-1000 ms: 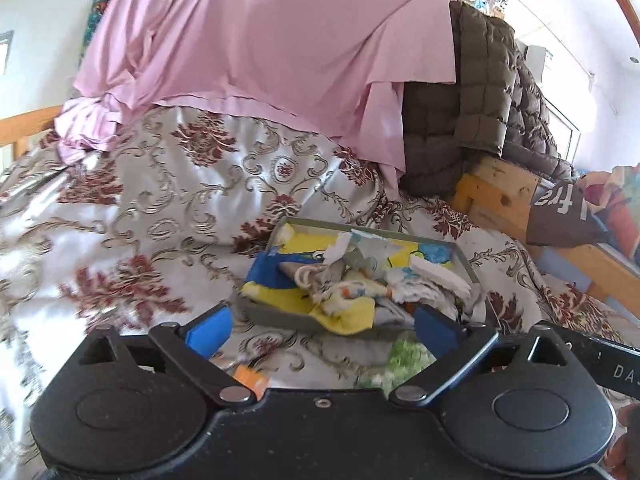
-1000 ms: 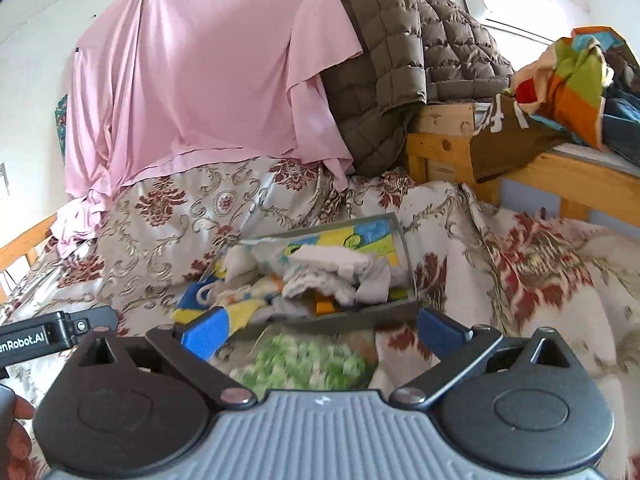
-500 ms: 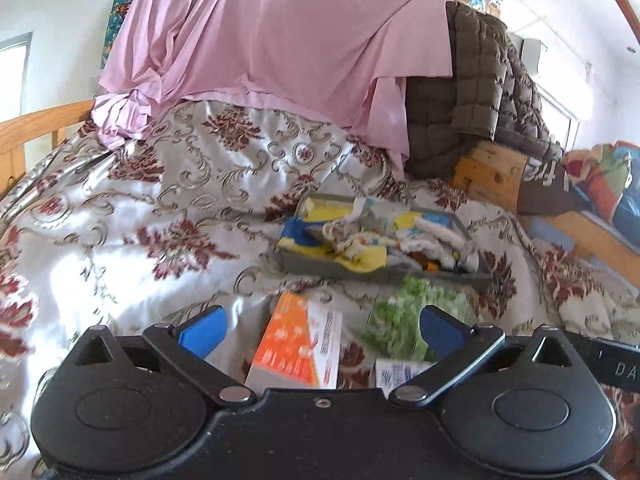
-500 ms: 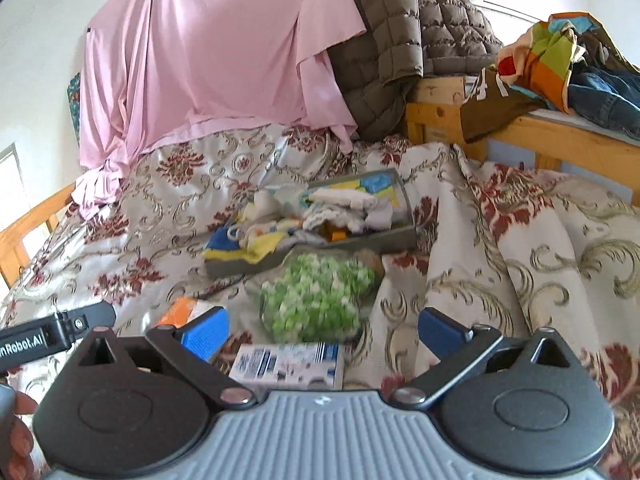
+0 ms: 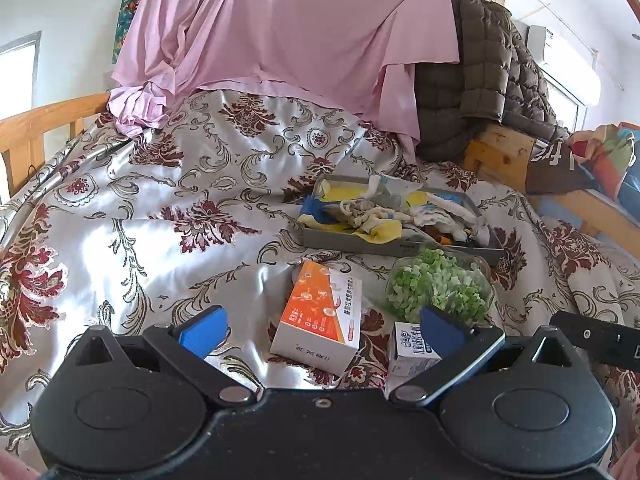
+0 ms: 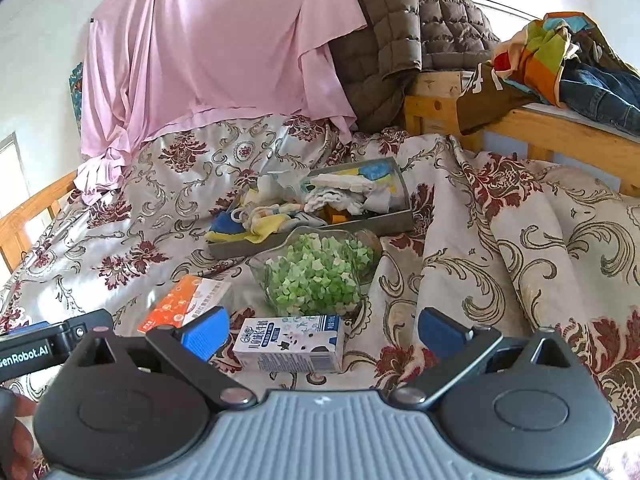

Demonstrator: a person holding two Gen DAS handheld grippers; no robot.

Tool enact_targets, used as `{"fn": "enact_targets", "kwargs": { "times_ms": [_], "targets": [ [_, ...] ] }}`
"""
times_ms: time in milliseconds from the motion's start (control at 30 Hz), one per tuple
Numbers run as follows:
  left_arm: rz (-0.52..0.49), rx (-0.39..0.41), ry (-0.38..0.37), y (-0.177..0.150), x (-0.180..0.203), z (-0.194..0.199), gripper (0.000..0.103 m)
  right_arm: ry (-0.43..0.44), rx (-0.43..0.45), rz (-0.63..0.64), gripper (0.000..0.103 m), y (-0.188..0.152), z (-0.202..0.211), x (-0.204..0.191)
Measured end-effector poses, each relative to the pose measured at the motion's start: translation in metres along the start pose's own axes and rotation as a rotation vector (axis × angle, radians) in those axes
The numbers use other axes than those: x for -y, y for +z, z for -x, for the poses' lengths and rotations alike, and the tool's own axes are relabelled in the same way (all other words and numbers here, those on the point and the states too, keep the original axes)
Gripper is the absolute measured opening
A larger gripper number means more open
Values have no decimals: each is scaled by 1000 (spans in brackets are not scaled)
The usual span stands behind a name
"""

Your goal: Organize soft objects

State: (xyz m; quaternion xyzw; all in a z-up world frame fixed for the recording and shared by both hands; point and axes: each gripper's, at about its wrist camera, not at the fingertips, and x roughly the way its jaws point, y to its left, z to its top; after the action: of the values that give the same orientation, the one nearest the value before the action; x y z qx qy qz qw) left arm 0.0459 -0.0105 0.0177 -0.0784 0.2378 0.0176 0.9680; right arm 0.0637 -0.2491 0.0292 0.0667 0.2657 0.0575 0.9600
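A grey tray heaped with small soft cloths and socks lies on the floral bedspread. In front of it rests a clear bag of green pieces. An orange and white box and a small blue and white carton lie nearer. My left gripper is open, held back over the orange box. My right gripper is open above the carton. Neither holds anything.
The floral bedspread covers the whole bed. A pink sheet and a brown quilted jacket hang at the back. A wooden frame with piled clothes stands at the right, a wooden rail at the left.
Both grippers have drawn back from the tray and risen. The orange box, the carton and the whole green bag have come into view. Both stay open.
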Motion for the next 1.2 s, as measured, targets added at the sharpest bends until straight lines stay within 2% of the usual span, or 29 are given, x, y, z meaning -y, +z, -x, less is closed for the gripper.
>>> {"fn": "enact_targets", "kwargs": {
  "times_ms": [1200],
  "targets": [
    [-10,0,2,-3,1,0,102,5,-18,1,103,-5,-4,-1]
  ]
}}
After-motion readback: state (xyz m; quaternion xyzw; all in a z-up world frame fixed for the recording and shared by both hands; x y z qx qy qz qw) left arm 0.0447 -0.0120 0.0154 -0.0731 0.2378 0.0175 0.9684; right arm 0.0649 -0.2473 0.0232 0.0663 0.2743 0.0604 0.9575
